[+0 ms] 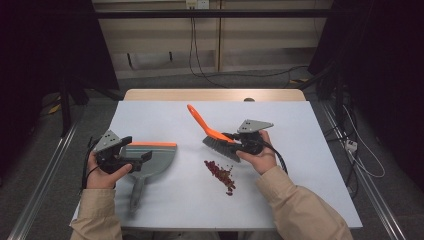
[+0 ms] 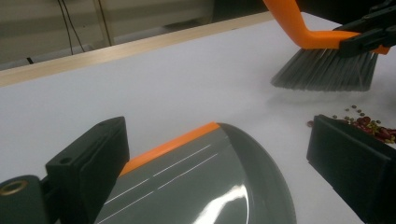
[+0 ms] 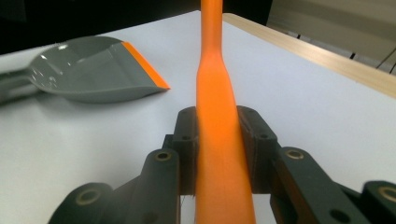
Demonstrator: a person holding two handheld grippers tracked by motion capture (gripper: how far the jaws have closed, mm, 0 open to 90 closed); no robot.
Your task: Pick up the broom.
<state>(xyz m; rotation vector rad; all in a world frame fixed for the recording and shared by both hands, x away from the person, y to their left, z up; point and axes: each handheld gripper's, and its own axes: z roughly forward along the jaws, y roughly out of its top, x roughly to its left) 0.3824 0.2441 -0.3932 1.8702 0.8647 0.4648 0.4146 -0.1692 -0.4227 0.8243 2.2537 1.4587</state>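
A grey dustpan [image 1: 156, 161] with an orange lip lies flat at the left of the white table [image 1: 310, 170], handle toward the front edge. My left gripper [image 1: 136, 150] hovers over the pan's rear left part. In the left gripper view the left gripper [image 2: 219, 158] stands open, its jaws wide either side of the dustpan [image 2: 201, 186]. My right gripper [image 1: 234, 140] is shut on a brush [image 1: 202, 122] with an orange handle and grey bristles, held just above a small pile of red beans [image 1: 221, 172]. The brush handle [image 3: 219, 154] runs between the pads of the right gripper [image 3: 219, 126].
The dustpan [image 3: 88, 70] lies to the left in the right gripper view. The beans [image 2: 369, 123] and the brush bristles [image 2: 327, 70] sit to the right in the left gripper view. A wooden strip [image 1: 215, 95] borders the table's far edge. Cables [image 1: 350, 145] trail on the floor at right.
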